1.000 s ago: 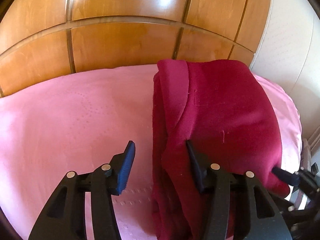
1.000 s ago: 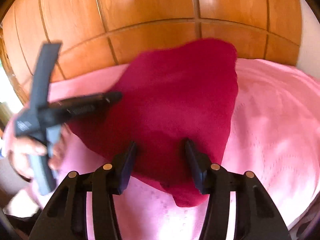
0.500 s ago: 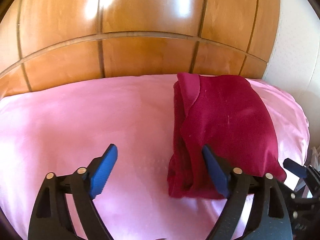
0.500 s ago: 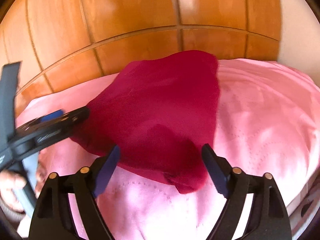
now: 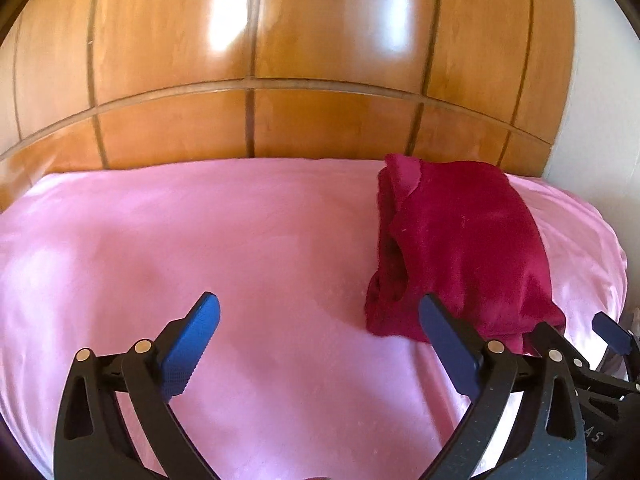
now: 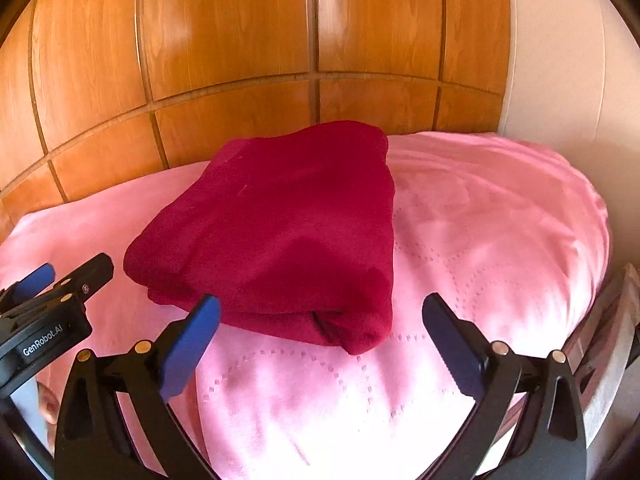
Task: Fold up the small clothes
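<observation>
Left wrist view: left gripper (image 5: 318,326) over bare pink bedspread (image 5: 200,240), jaws spread wide and opening, nothing between them. Folded dark red garment (image 5: 464,248) lies on the bed to the right of it, far end near the wooden headboard (image 5: 256,120), open layered edge facing left. Its near edge sits just past the gripper's right finger. Right gripper (image 5: 612,334) pokes in at the far right edge.

Right wrist view: left gripper (image 6: 60,280) at the left edge, a bit of hand (image 6: 46,404) below it. Garment (image 6: 280,232) left of centre on the bedspread (image 6: 480,240). Right gripper (image 6: 320,326) just short of its near fold, jaws wide and opening, not touching the cloth
</observation>
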Demonstrator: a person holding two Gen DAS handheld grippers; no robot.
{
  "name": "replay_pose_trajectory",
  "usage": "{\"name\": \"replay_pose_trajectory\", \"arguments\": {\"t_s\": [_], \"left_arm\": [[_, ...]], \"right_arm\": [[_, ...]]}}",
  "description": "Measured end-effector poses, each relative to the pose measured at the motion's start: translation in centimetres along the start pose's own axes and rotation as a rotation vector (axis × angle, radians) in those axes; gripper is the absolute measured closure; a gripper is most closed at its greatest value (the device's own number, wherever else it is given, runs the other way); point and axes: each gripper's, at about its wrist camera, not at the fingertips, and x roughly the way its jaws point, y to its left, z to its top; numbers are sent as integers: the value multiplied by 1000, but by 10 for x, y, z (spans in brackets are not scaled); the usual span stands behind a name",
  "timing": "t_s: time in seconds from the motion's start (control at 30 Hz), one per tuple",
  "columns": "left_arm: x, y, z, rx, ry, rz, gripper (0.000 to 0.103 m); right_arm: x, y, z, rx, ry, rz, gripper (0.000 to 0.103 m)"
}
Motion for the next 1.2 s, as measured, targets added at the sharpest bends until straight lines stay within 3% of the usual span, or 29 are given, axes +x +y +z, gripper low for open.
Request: {"name": "replay_pose_trajectory", "arguments": {"t_s": [0.3, 1.2], "left_arm": [[-16, 3, -6, 6, -26, 69, 4], [-23, 0, -6, -14, -44, 68, 4]], "right_arm": [[-10, 10, -4, -23, -25, -6, 2], [-12, 9, -5, -5, -34, 10, 2]]}}
